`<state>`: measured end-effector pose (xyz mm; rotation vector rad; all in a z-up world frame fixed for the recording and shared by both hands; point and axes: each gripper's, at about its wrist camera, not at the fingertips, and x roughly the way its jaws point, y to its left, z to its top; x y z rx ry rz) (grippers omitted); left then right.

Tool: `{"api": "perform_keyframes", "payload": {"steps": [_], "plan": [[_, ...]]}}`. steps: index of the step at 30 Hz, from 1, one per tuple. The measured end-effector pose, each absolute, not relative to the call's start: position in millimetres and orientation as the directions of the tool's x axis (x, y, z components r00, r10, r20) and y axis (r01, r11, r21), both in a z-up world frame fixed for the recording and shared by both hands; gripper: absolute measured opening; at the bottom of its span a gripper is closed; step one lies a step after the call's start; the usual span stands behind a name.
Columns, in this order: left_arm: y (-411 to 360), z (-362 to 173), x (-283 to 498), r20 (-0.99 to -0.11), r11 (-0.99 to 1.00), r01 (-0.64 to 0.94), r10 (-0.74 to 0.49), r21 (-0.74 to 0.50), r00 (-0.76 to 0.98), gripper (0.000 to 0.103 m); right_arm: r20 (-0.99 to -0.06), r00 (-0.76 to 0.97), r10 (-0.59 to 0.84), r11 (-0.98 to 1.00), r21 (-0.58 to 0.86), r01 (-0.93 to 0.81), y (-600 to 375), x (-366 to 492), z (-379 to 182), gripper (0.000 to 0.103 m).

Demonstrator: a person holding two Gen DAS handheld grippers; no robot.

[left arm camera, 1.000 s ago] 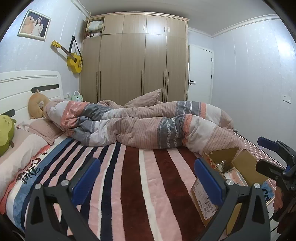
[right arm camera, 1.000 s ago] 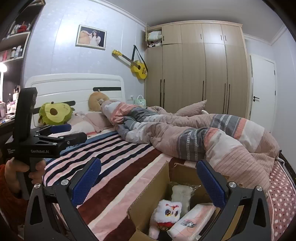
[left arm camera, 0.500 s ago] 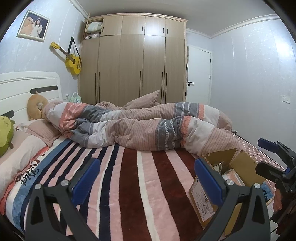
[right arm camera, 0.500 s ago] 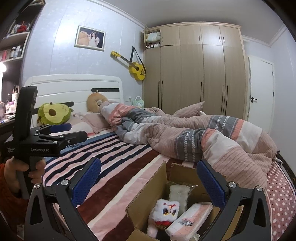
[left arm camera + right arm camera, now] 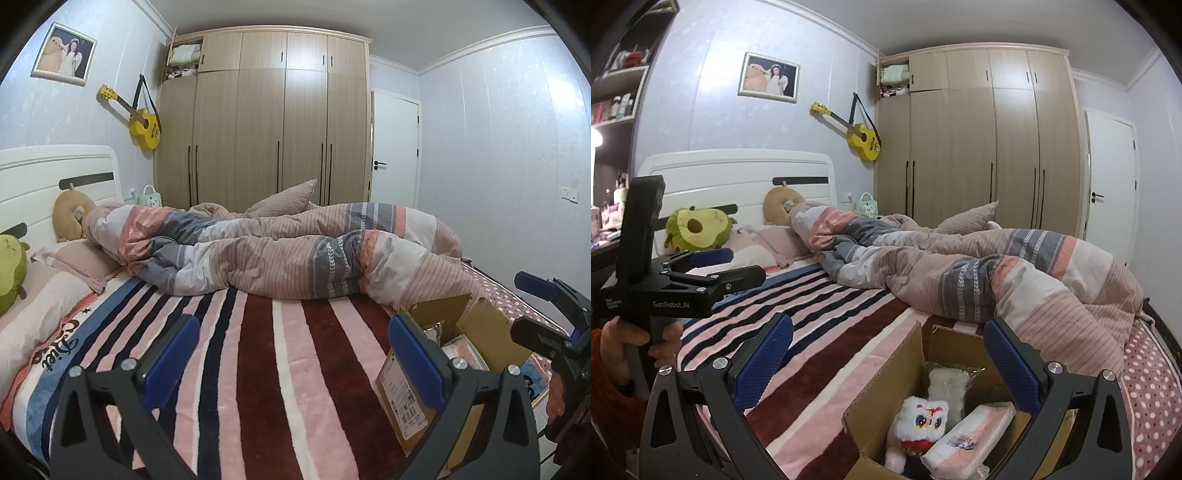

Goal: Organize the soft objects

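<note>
Both my grippers, left and right, gape wide, empty | white lion plush, tissue pack lie in cardboard box | packing or unpacking: can't tell

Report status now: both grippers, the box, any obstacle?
Left gripper open, empty, above striped blanket. Right gripper open, over open cardboard box; plush toy inside. Nothing blocking.

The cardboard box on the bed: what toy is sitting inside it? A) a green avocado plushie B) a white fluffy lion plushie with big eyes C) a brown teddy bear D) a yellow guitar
B: in the right wrist view the open cardboard box holds a white lion plushie with big eyes, beside a pink tissue pack.
</note>
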<state>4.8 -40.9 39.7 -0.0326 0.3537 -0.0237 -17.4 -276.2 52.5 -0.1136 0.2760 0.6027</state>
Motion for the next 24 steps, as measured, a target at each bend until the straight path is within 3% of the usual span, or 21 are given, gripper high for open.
{"api": "perform_keyframes", "payload": {"steps": [24], "plan": [[-38.3,37.6,1.4,-0.343,0.999,0.006,-0.019,-0.04,0.939,0.102,-0.296,0.775,0.558,0.808,-0.02,-0.589,-269.0,-21.6,55.1,0.103]]}}
